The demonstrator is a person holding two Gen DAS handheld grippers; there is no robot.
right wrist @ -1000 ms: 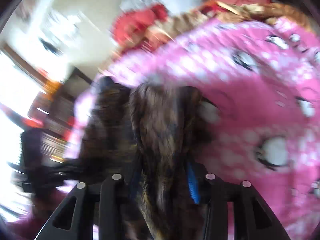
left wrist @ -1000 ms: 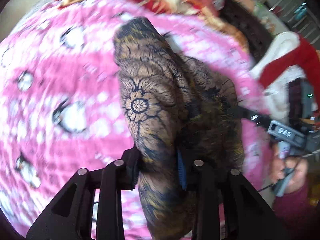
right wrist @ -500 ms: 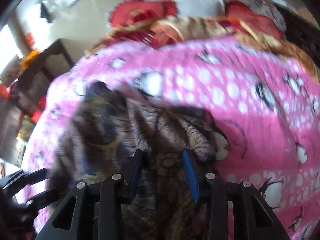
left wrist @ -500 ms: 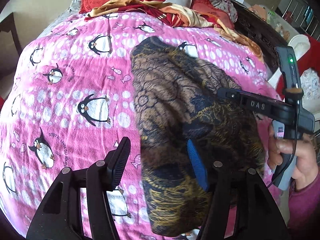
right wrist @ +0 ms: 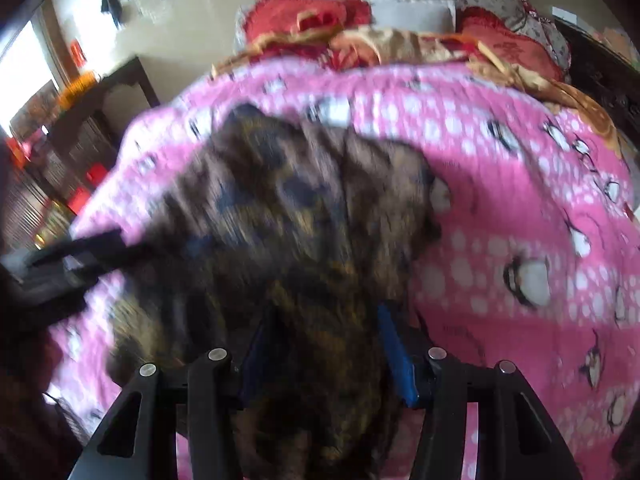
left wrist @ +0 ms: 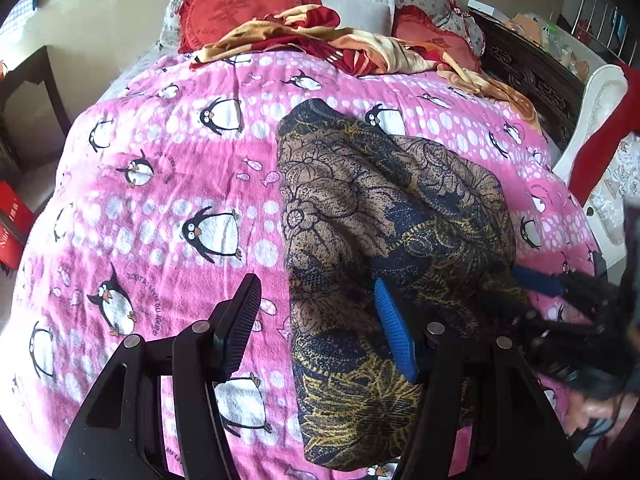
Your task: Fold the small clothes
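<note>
The garment (left wrist: 384,248) lies on the blanket (left wrist: 160,200), pillows (left wrist: 240,12) behind it, probably bunched.

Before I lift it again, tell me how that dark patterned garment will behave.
The dark patterned garment will probably hang limp: it lies in soft folds on the pink penguin blanket. It looks thin, so likely light. Its loose layers may slide apart if pinched at one edge, so the fold could come undone.

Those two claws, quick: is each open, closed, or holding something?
Left gripper: open, gripping nothing; the dark patterned garment lies on the bed below.
Right gripper: jaws opening, the garment between them; the picture is blurred.
</note>
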